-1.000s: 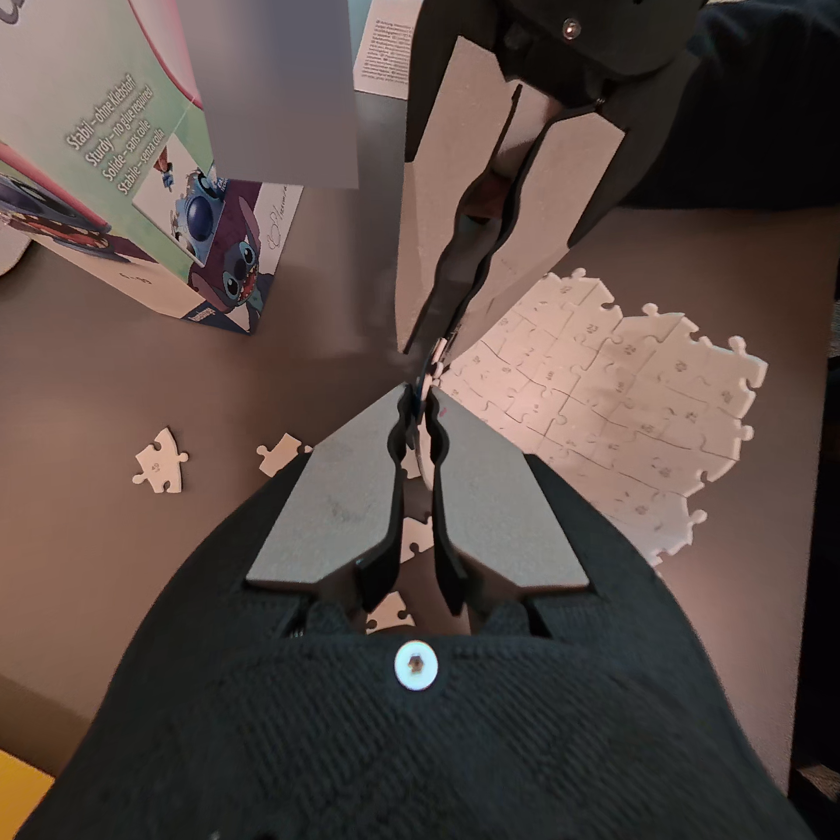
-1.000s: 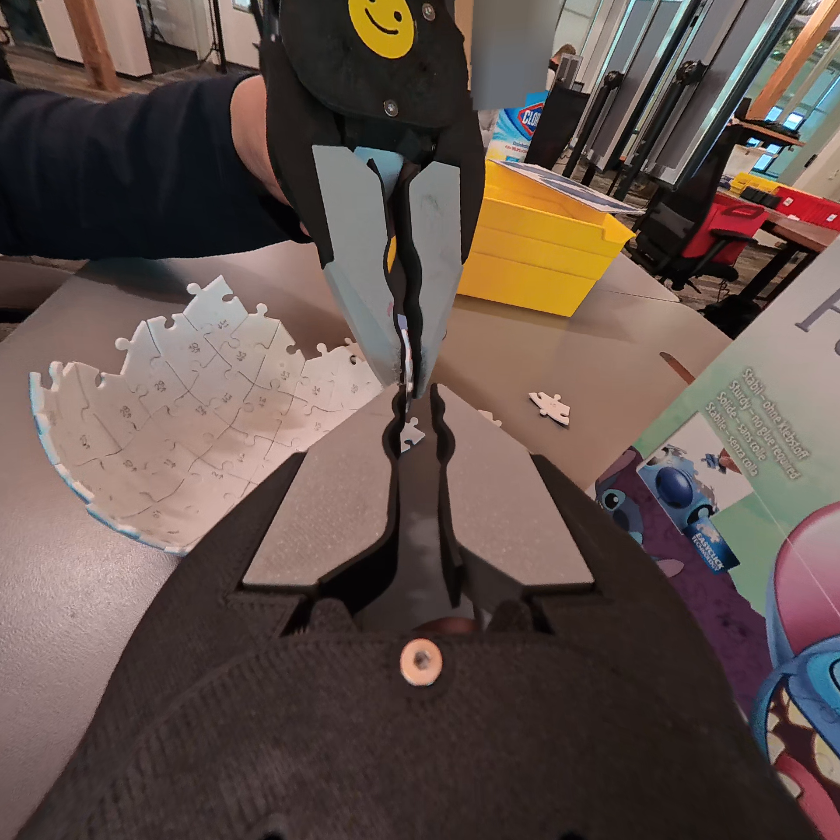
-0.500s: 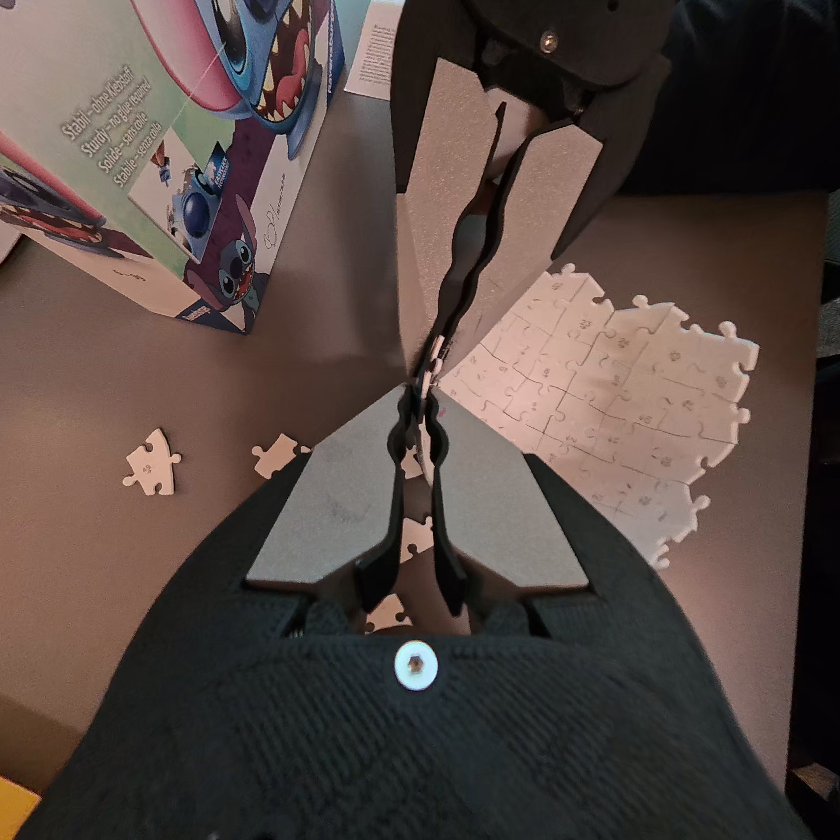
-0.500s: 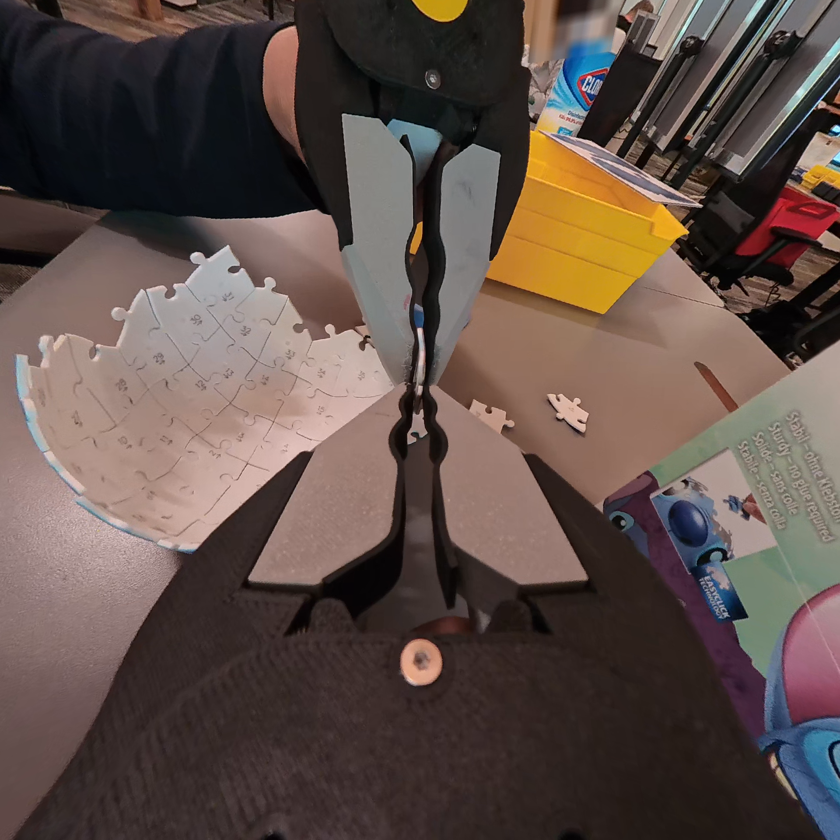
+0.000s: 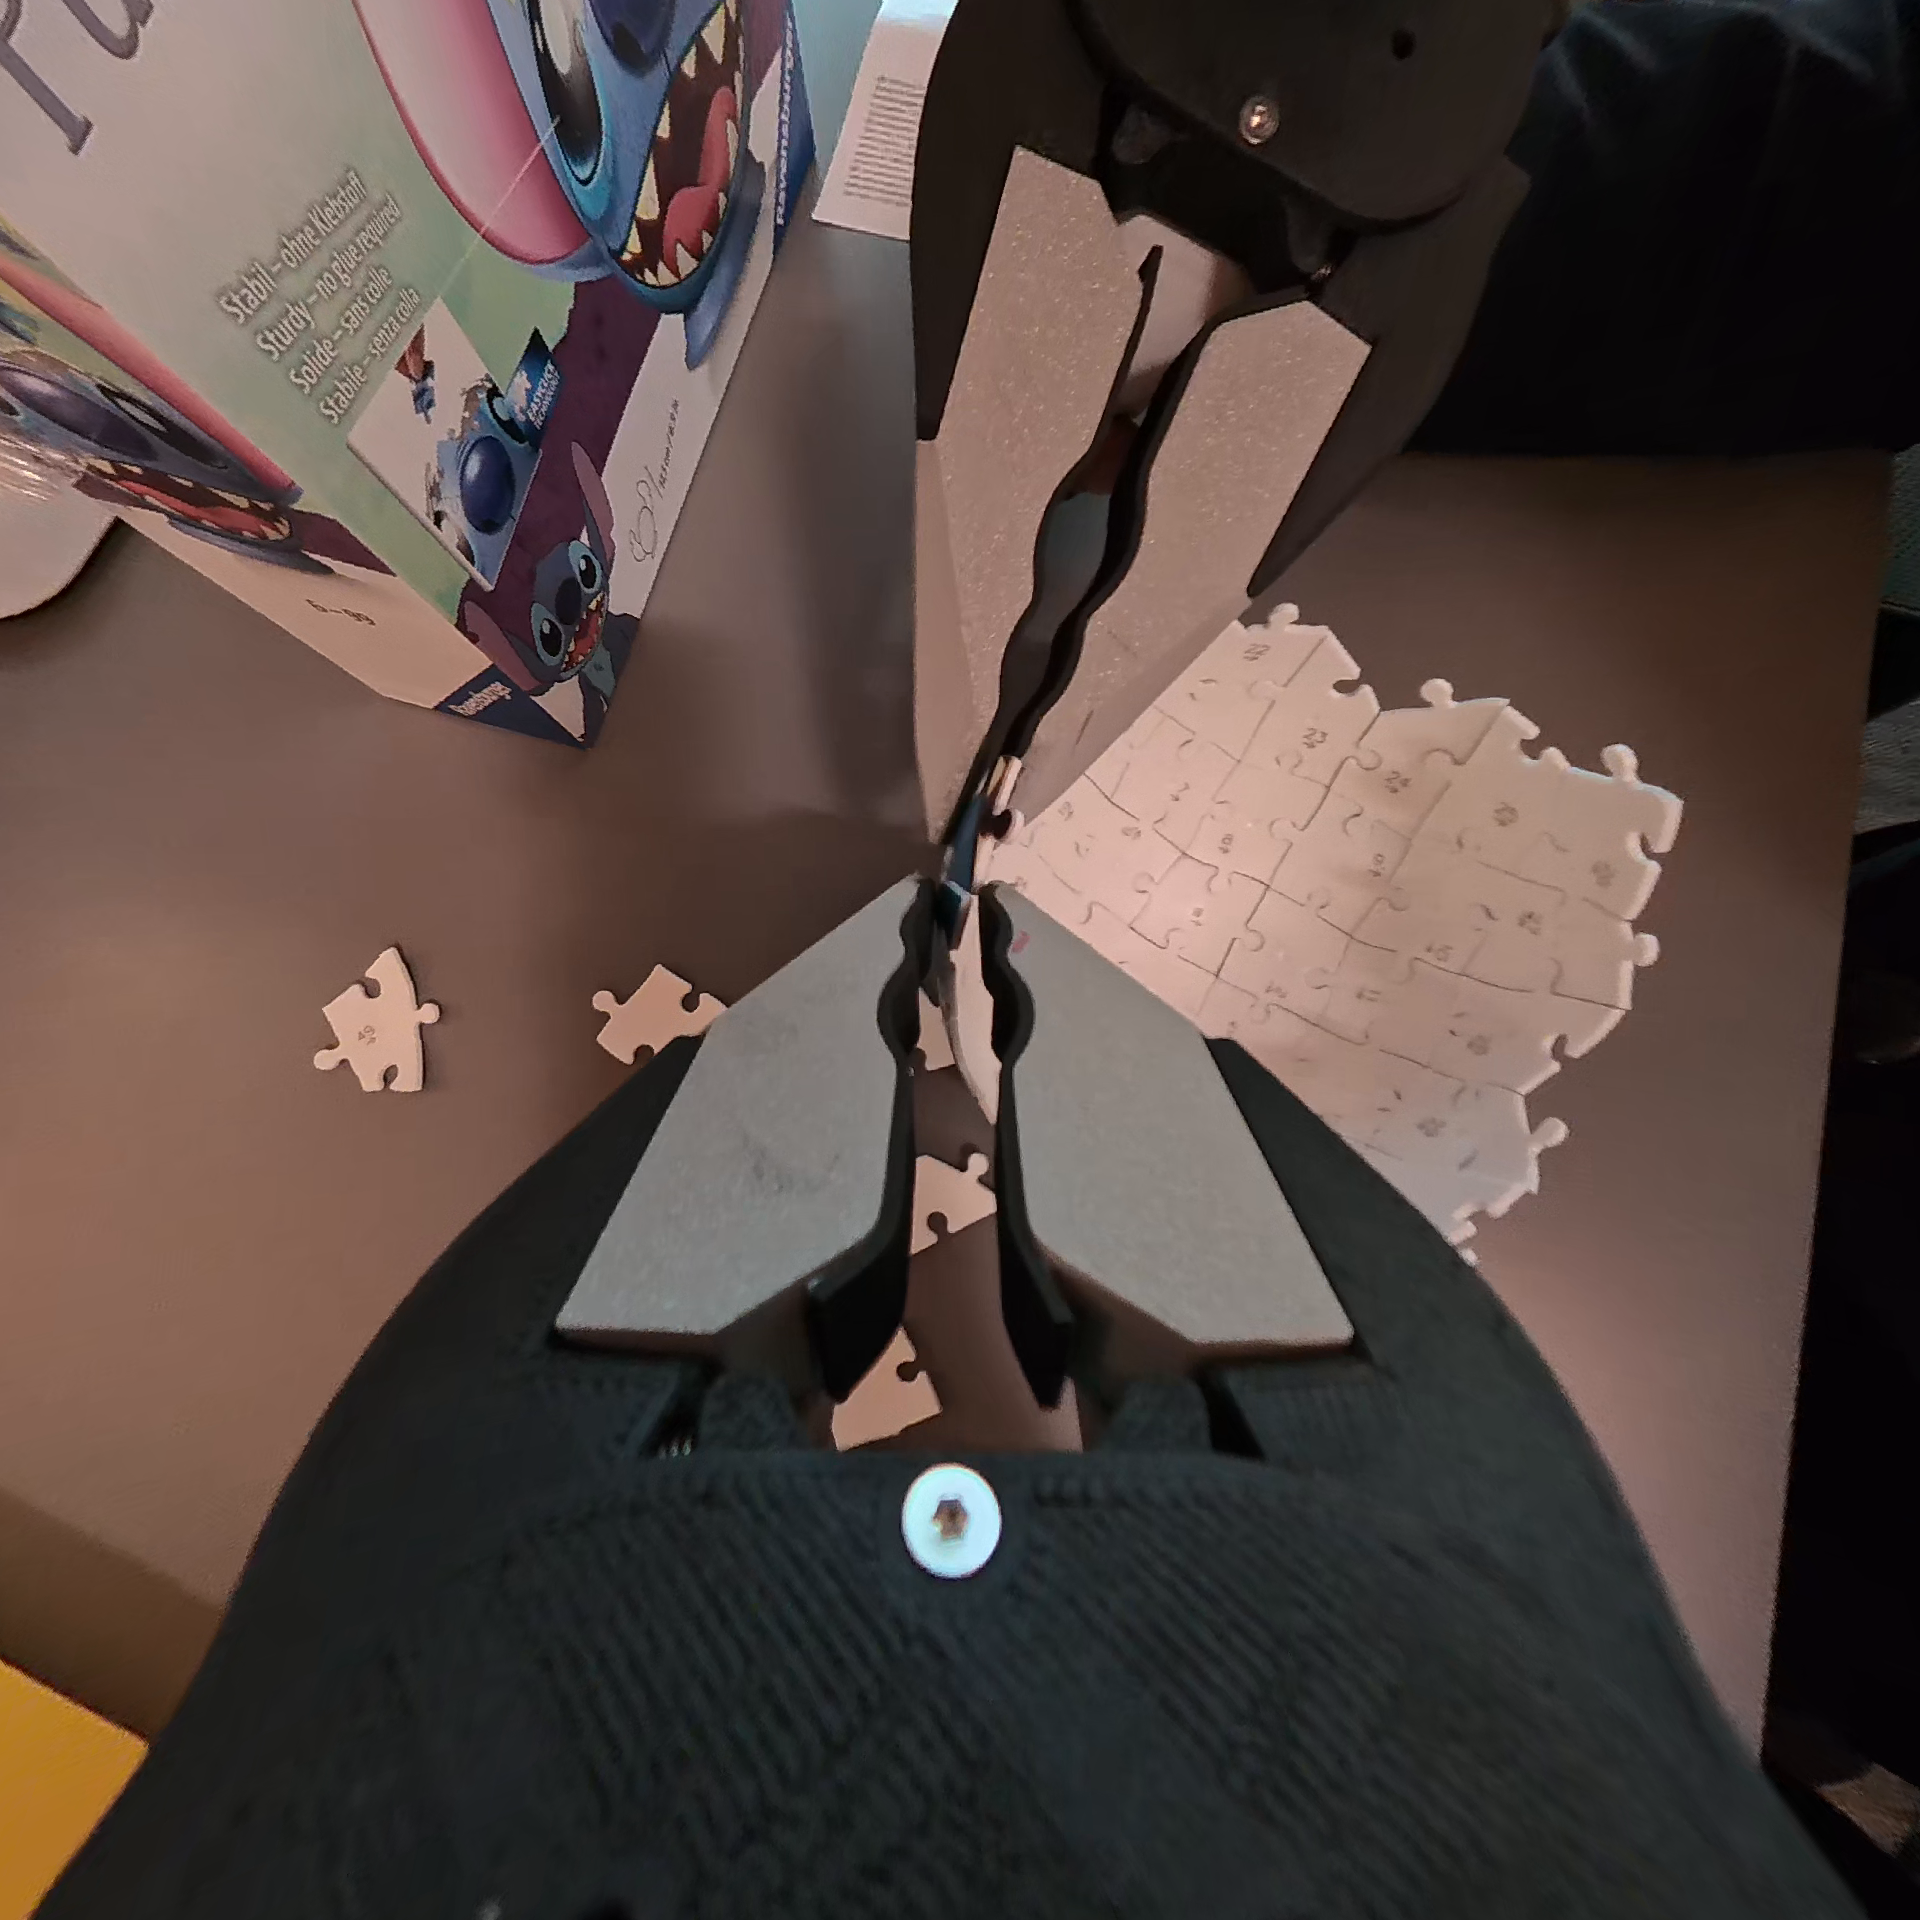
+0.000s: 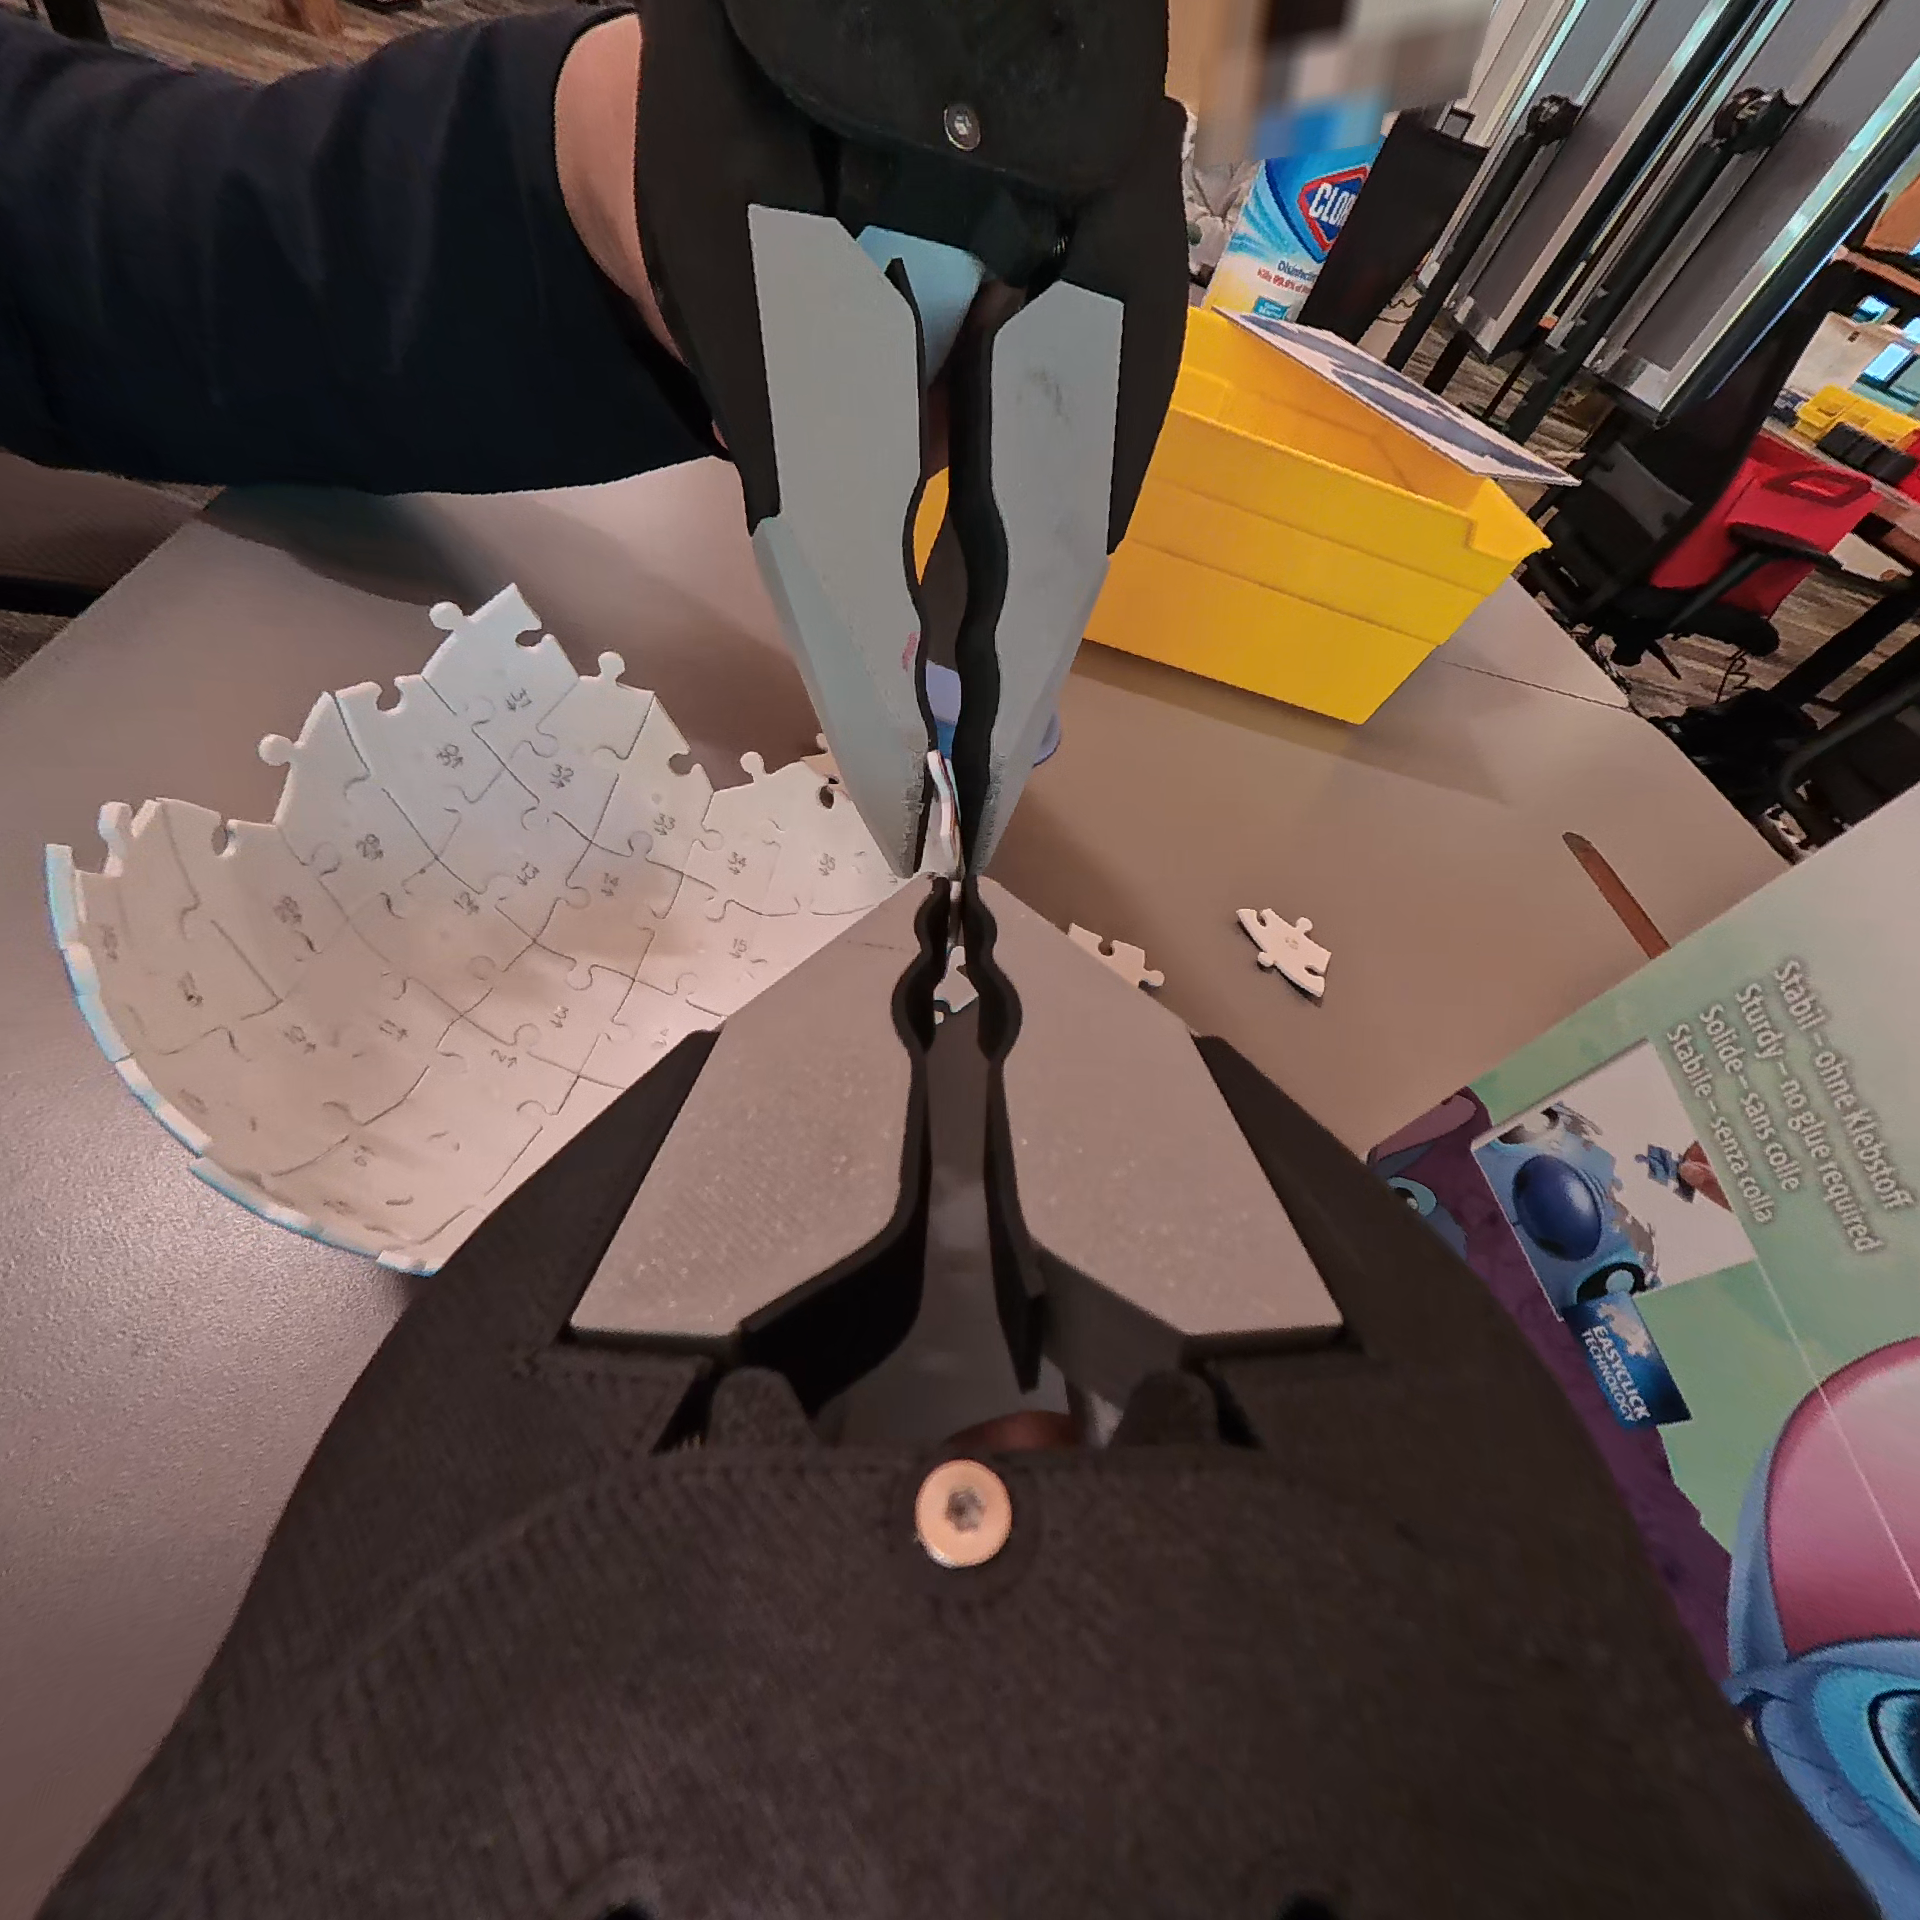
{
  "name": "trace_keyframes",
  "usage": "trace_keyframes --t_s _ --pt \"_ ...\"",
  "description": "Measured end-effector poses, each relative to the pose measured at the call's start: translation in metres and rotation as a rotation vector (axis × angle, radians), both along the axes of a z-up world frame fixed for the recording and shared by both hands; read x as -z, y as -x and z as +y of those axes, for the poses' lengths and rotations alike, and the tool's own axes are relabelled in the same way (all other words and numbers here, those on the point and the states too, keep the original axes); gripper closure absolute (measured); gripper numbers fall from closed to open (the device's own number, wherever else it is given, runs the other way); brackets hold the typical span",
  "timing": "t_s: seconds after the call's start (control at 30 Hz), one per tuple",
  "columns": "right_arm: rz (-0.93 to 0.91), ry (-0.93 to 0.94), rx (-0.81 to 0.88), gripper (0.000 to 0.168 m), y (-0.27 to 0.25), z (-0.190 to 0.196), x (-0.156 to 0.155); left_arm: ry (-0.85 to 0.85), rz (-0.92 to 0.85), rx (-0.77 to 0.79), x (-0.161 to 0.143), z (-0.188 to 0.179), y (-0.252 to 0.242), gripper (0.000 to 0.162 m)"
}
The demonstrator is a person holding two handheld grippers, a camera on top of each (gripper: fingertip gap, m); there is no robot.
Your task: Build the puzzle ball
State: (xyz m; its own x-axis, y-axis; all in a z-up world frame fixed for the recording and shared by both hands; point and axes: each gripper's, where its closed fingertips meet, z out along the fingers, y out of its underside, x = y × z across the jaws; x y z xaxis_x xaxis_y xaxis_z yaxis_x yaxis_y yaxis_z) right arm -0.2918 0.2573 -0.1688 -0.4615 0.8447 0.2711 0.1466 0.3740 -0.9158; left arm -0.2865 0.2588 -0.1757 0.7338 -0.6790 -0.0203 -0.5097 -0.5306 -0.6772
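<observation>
My left gripper (image 5: 951, 906) and right gripper (image 6: 956, 891) meet tip to tip above the grey table. Each is shut on a small puzzle piece held edge-on: the left gripper's piece (image 5: 954, 896) shows dark blue, and the right gripper's piece (image 5: 1000, 777) shows white. The two pieces touch where the tips meet. In the right wrist view the left gripper (image 6: 943, 831) comes down from above with its piece (image 6: 940, 805). The partly built puzzle ball, a white bowl-shaped shell (image 5: 1351, 904) (image 6: 416, 935), lies on the table beside the tips.
Loose white pieces (image 5: 374, 1023) (image 5: 655, 1023) (image 5: 951, 1195) (image 6: 1288, 940) lie on the table. The puzzle box (image 5: 364, 312) (image 6: 1714, 1195) stands close by. Stacked yellow bins (image 6: 1299, 561) and a wipes container (image 6: 1299, 239) stand behind. A person's sleeve (image 6: 312, 260) reaches in.
The right gripper's fingertips have drawn closer together on its piece. Both grippers have shifted slightly while staying tip to tip. The shell and loose pieces have not moved.
</observation>
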Motion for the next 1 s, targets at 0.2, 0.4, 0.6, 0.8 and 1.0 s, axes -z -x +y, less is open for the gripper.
trace_keyframes --t_s 0.2,0.4,0.6,0.8,1.0 --pt "-0.022 0.015 0.010 0.168 0.0010 0.0000 0.0011 -0.008 0.002 -0.014 -0.0021 -0.0006 0.0007 0.156" --pt "-0.036 0.030 0.017 0.168 0.0015 0.0008 0.0021 -0.016 -0.006 -0.027 -0.0040 0.0009 0.0011 0.157" --pt "-0.047 0.033 0.020 0.168 0.0018 0.0014 0.0037 -0.007 0.000 -0.027 -0.0025 0.0002 0.0001 0.153" --pt "-0.050 0.036 0.026 0.168 0.0022 0.0022 0.0040 -0.007 -0.004 -0.045 -0.0020 0.0028 0.0017 0.157" --pt "-0.052 0.038 0.033 0.168 0.0023 0.0032 0.0041 -0.006 -0.013 -0.063 -0.0021 0.0048 0.0022 0.159"
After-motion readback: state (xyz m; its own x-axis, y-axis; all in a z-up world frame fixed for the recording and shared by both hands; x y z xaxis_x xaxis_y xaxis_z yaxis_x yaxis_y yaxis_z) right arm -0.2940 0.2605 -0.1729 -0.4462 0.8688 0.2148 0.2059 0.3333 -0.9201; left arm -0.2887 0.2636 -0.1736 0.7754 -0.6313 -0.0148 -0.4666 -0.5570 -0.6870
